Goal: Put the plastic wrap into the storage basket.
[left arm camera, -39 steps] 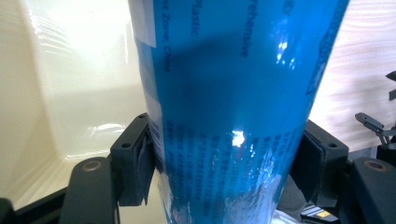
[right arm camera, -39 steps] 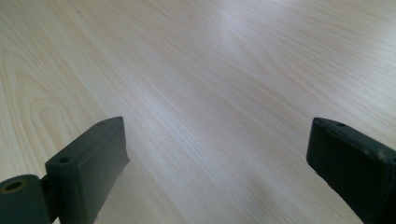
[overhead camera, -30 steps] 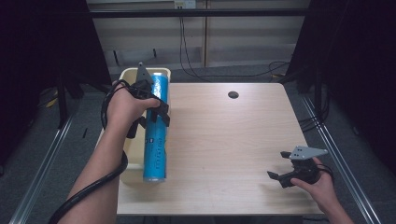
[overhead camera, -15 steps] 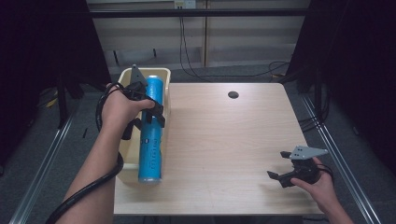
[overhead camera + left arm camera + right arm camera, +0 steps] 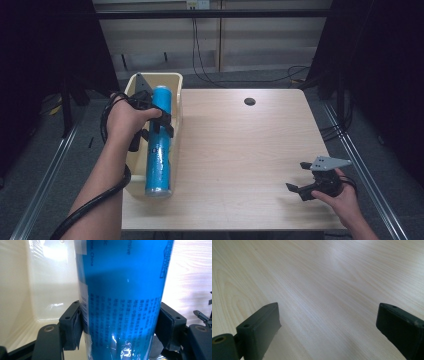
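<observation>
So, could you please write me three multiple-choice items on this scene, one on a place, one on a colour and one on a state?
1. Where is the right gripper?
A. Over the near right part of the table
B. Inside the tray
C. On the hole at the far edge

2. What colour is the cylinder that the left gripper holds?
A. Red
B. Blue
C. Green

3. How do the right gripper's jaws stand?
A. Shut on the cylinder
B. Shut on nothing
C. Open, with nothing between them

Answers:
1 A: the high view shows it by the table's near right corner, far from the cream tray.
2 B: its blue wrap shows in the high view and in the left gripper view.
3 C: the right gripper view shows bare wood between the spread jaws.
</observation>
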The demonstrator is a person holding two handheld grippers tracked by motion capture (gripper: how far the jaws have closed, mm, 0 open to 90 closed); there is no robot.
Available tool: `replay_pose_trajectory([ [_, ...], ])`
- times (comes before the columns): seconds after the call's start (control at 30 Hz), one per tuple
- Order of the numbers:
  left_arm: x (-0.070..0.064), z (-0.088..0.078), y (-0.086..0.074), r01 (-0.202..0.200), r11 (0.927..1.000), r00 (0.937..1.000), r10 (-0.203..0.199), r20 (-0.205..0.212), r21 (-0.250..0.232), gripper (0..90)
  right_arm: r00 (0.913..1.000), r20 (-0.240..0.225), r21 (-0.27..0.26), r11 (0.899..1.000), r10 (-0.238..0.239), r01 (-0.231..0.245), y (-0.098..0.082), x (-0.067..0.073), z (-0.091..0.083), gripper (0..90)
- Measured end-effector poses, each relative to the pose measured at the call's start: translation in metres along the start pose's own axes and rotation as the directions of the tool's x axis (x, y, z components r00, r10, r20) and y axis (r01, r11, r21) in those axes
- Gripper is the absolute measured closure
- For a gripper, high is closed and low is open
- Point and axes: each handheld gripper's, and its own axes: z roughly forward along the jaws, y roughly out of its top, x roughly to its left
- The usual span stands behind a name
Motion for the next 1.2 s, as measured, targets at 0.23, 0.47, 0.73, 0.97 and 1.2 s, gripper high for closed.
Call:
replay_pose_trajectory([
  [0.23,0.004,0.004,0.000,0.023,0.9997,0.9997,-0.023,-0.002,-0.009,32.1,1.0000,0.000,-0.005,1.000,-0.001,0.001,0.000,0.000,0.000,5.2],
  [0.47,0.011,0.008,0.001,0.053,0.9985,0.9985,-0.053,0.012,-0.011,32.1,0.9999,-0.013,-0.009,1.000,0.002,-0.002,0.000,0.000,0.000,5.1],
  [0.73,0.015,0.016,0.002,0.062,0.9981,0.9978,-0.062,0.024,0.006,32.1,0.9999,-0.011,-0.009,1.000,0.006,-0.006,0.000,0.000,0.000,5.1],
  [0.97,0.017,0.023,0.004,0.091,0.9958,0.9953,-0.091,0.032,0.010,32.1,0.9999,-0.011,-0.008,1.000,0.004,-0.004,0.000,0.000,0.001,5.1],
  [1.2,0.019,0.026,0.006,0.088,0.9957,0.9955,-0.089,0.033,0.029,32.1,1.0000,-0.008,-0.009,1.000,0.005,-0.005,0.000,0.000,0.000,5.1],
])
